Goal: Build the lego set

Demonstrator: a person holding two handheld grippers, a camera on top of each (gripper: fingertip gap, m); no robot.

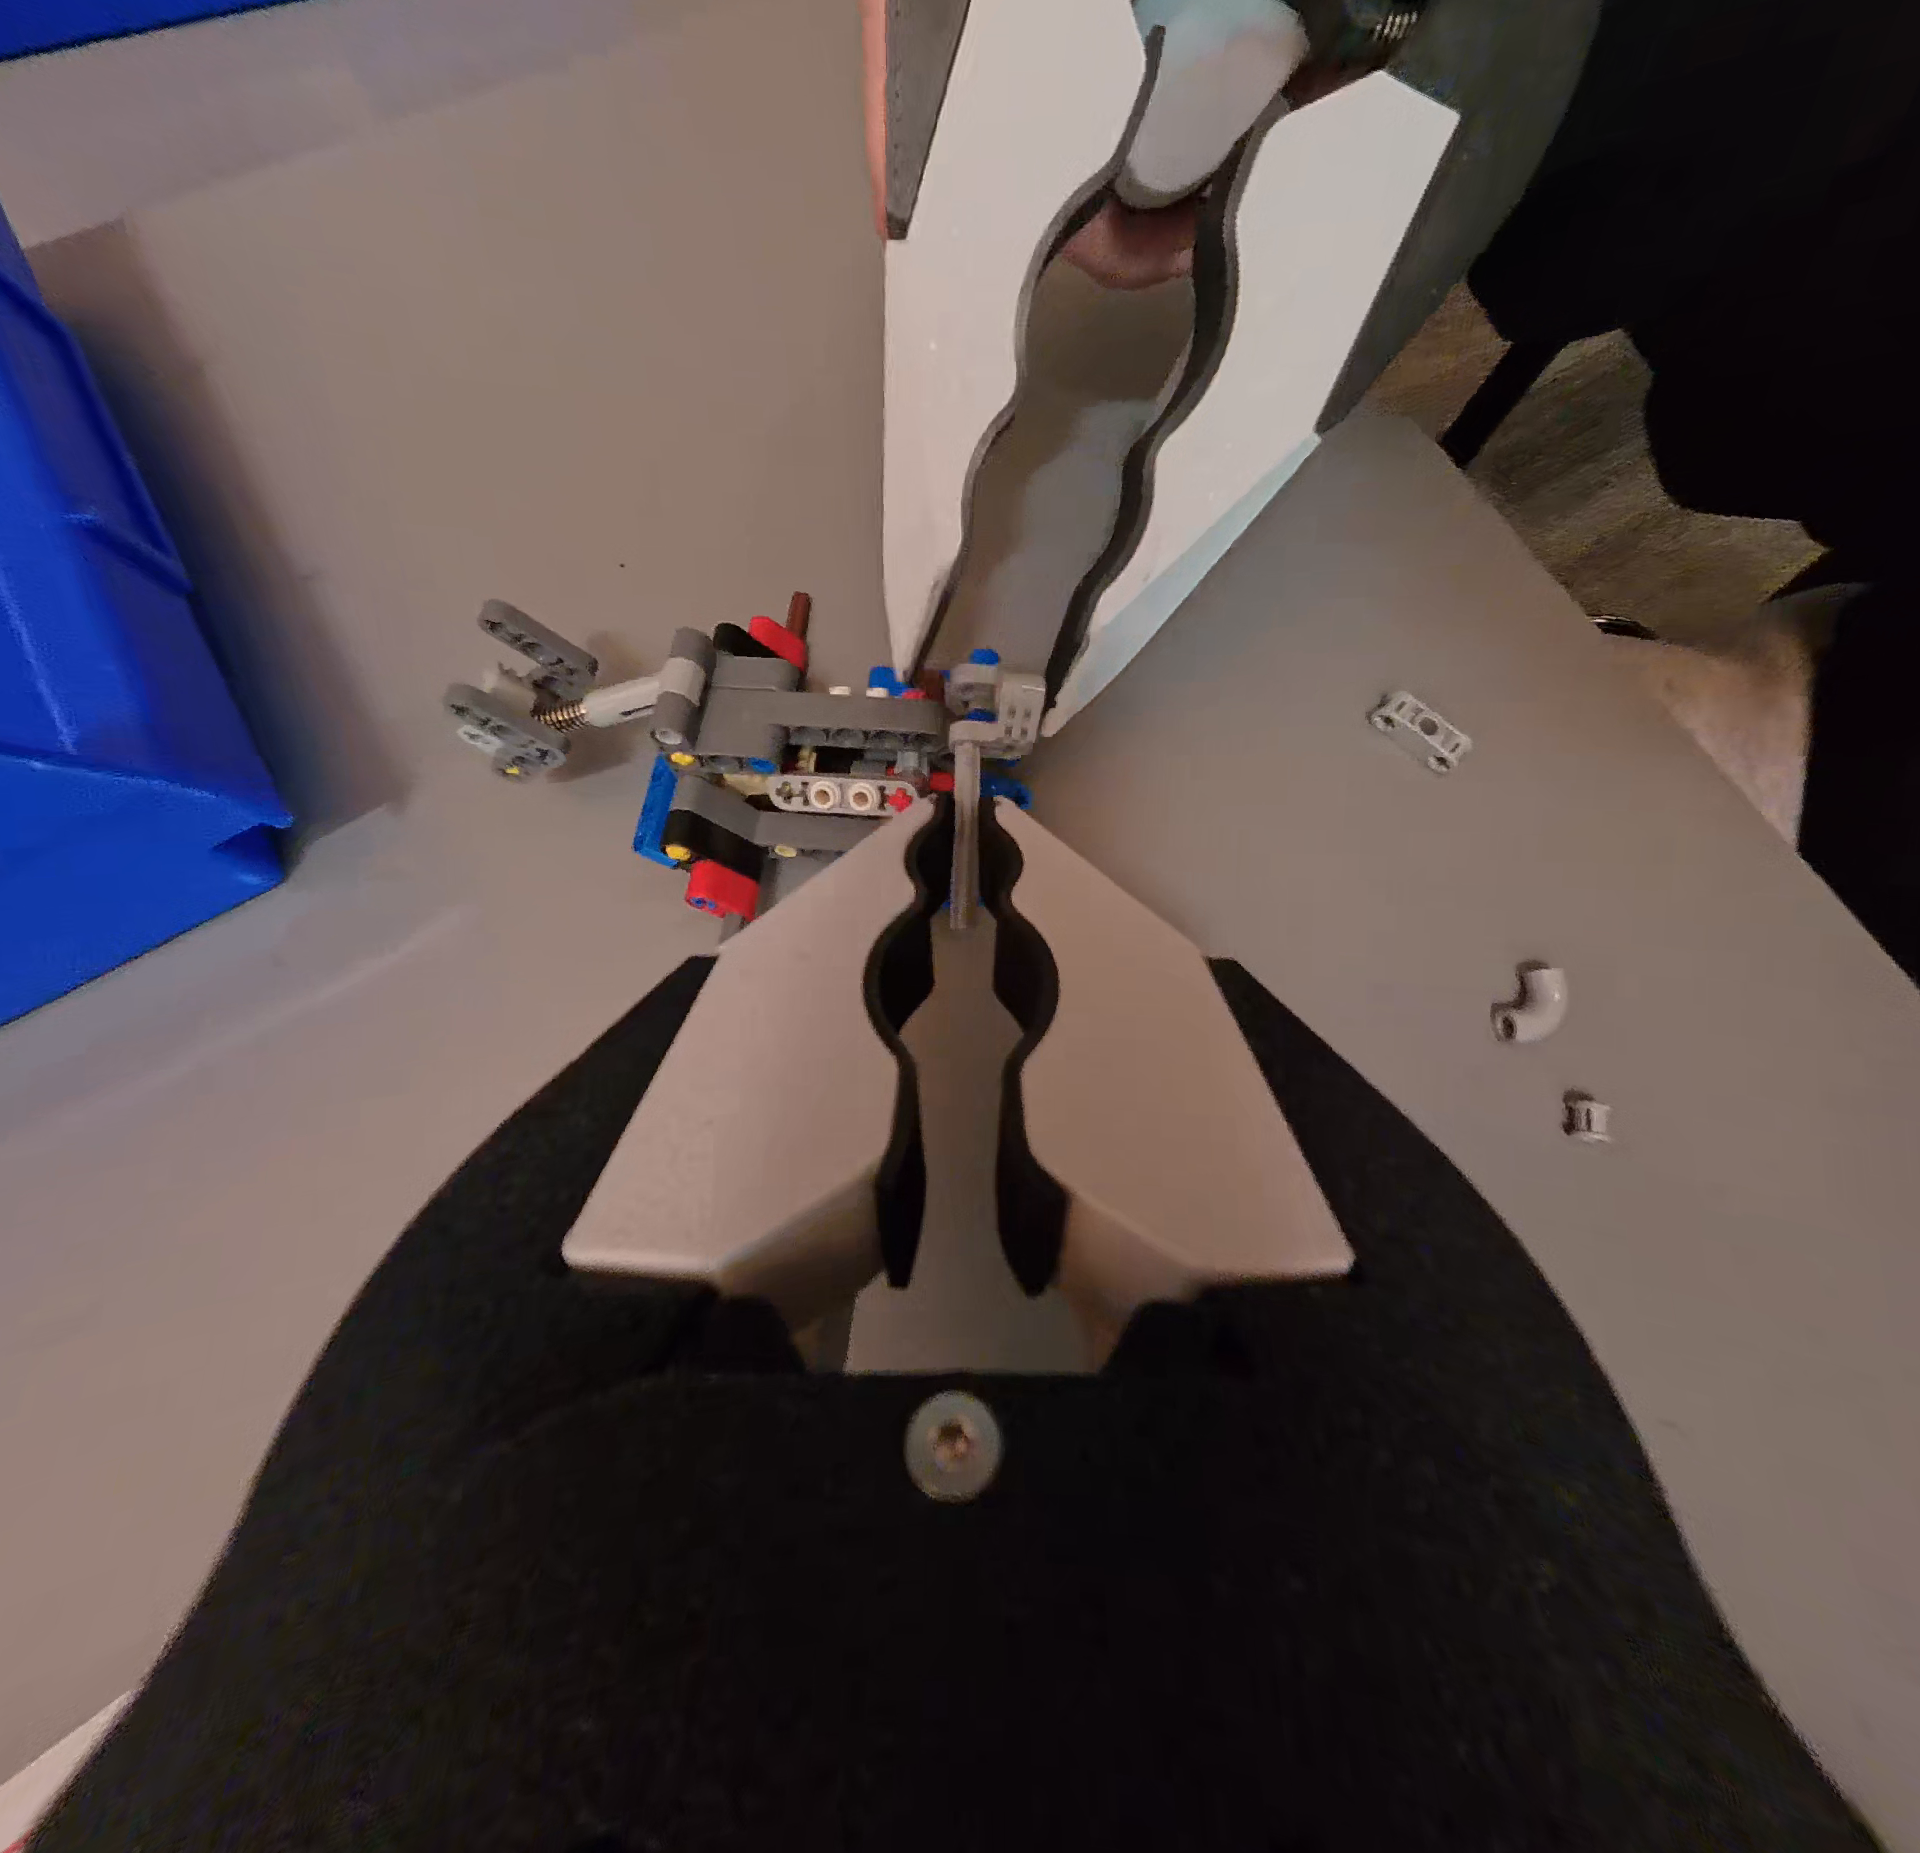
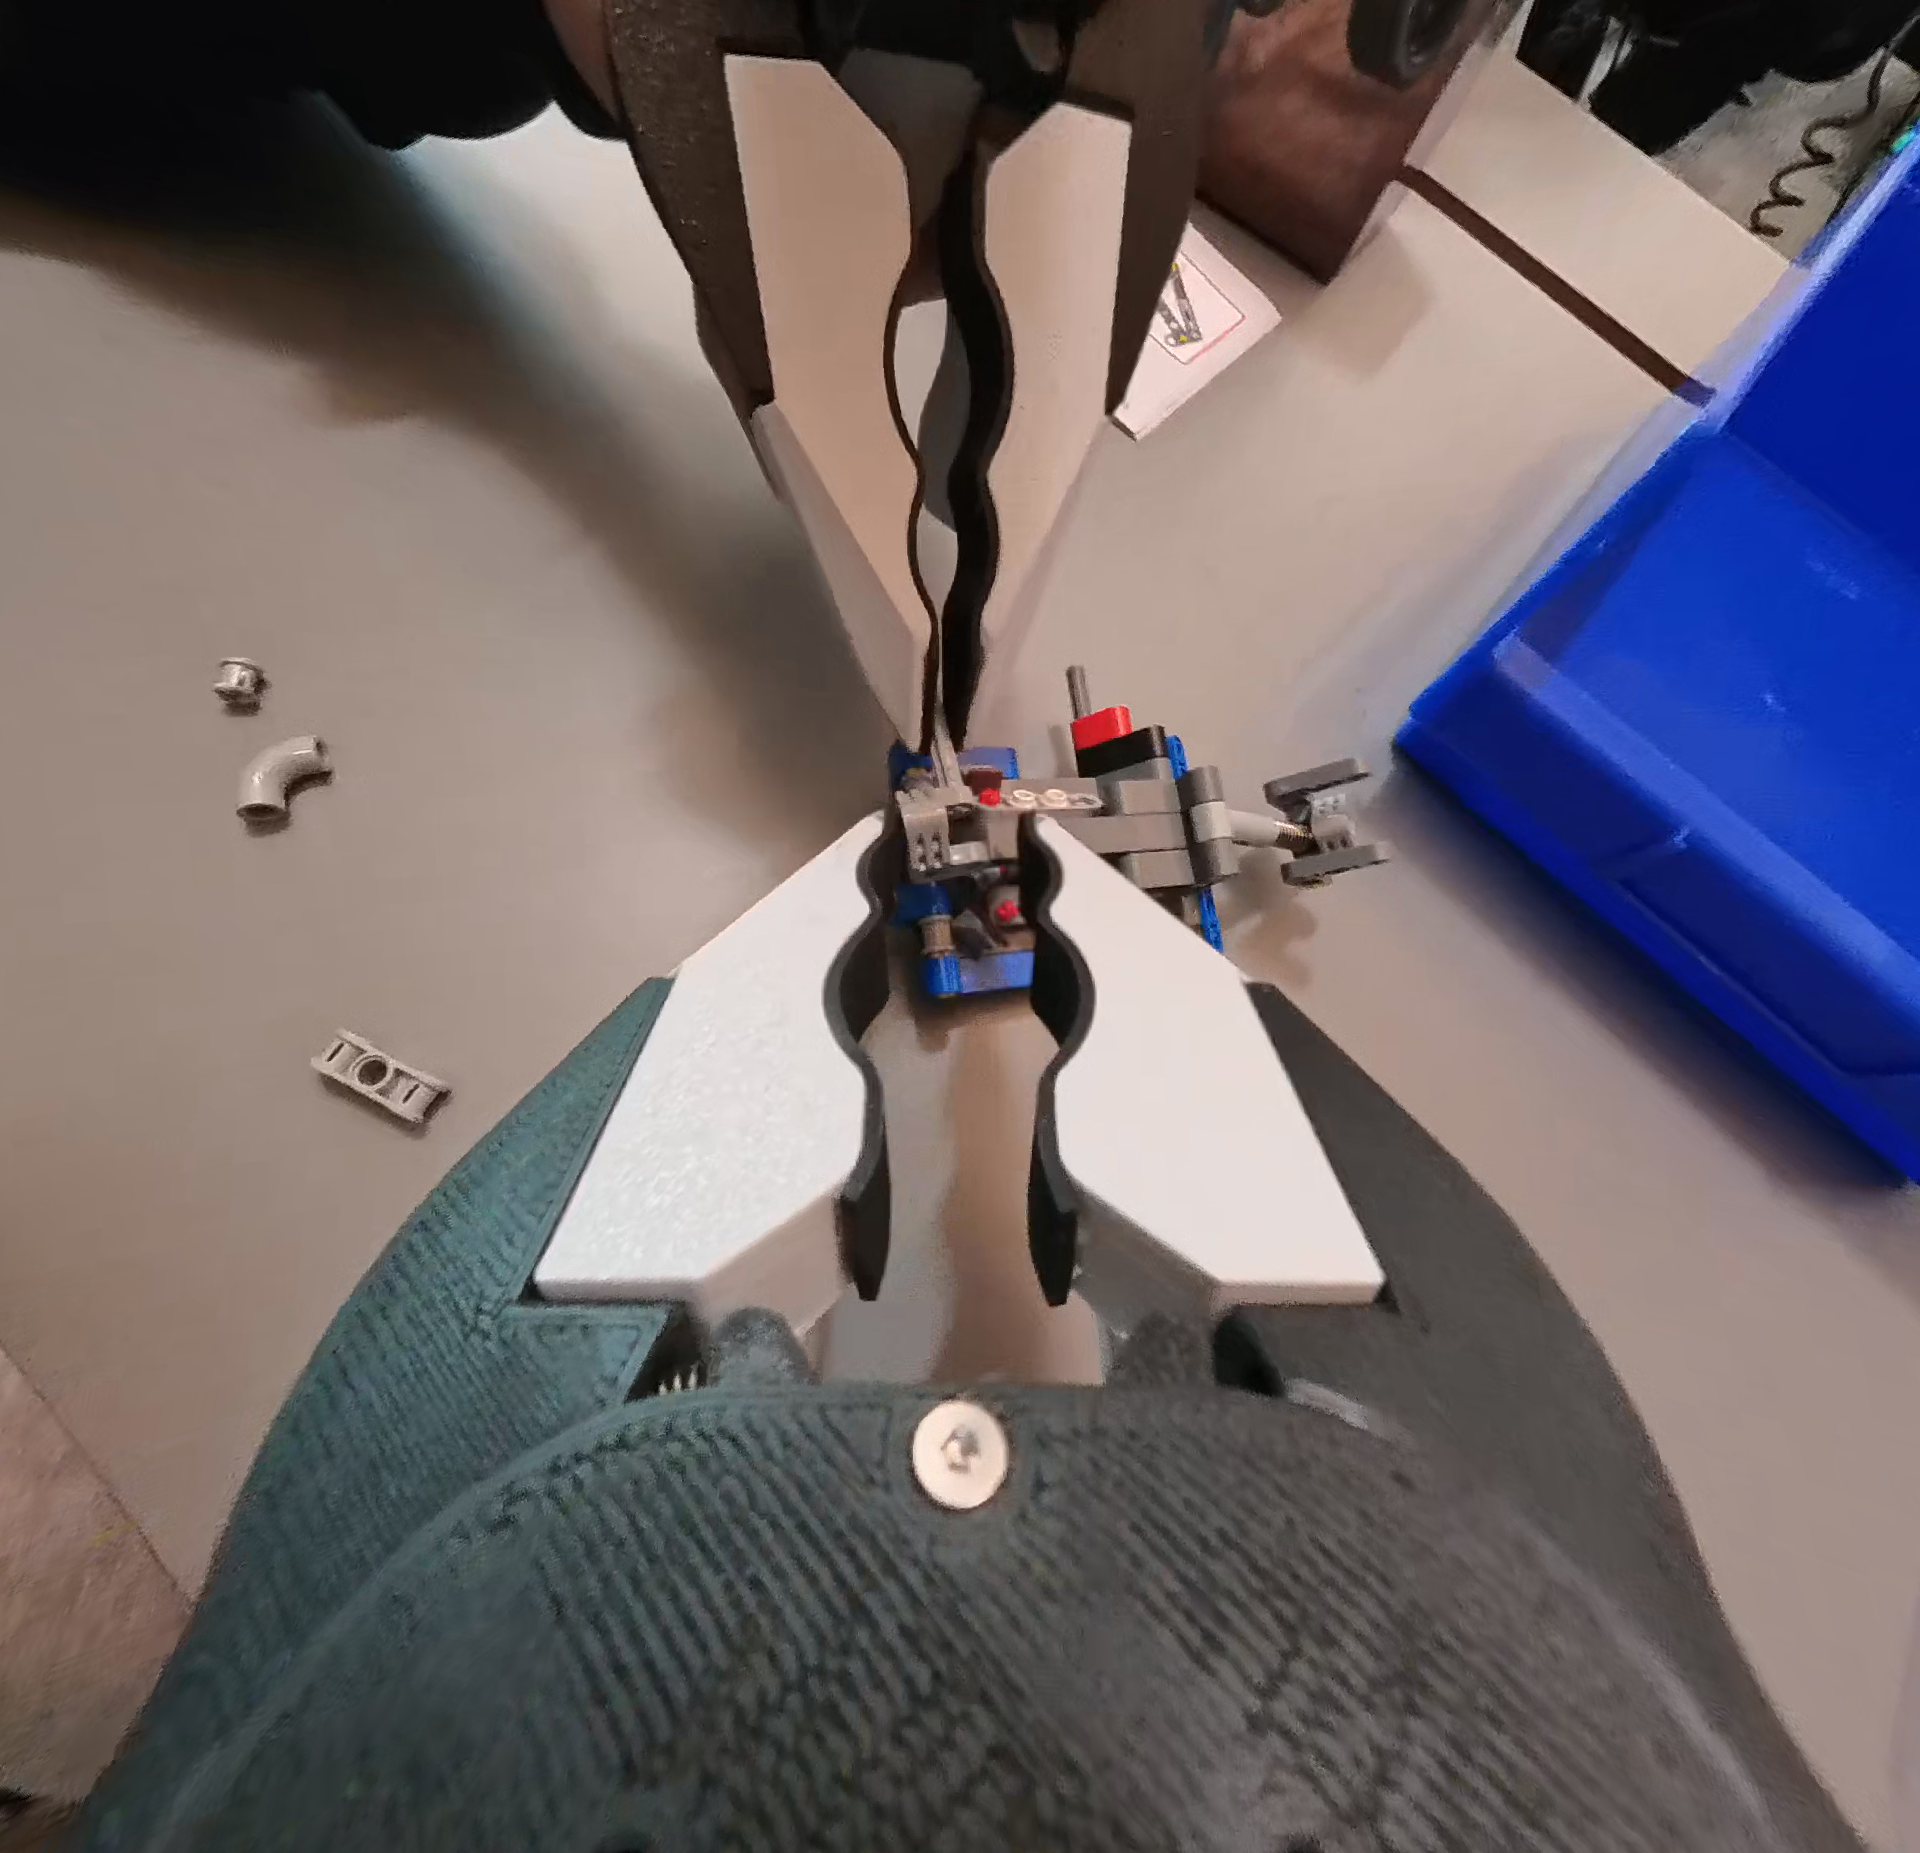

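Two grippers are meeting at frame centre: left gripper (image 1: 961, 816) is pinching the grey rod (image 1: 966, 847), right gripper (image 2: 961, 847) is clamping the brick model (image 2: 977, 930); keeping both steady seems wise.

The matt grey worktop (image 1: 436, 369) looks smooth. The grey, blue and red plastic brick assembly (image 1: 790, 733) has a slight sheen, with a small metal spring (image 1: 554, 714). The glossy blue plastic bin (image 2: 1714, 764) reflects light. The right hand-held gripper (image 2: 956, 858) has a ridged teal printed-plastic body, smooth matt white fingers (image 2: 727, 1097) and a shiny metal screw (image 2: 960, 1456).
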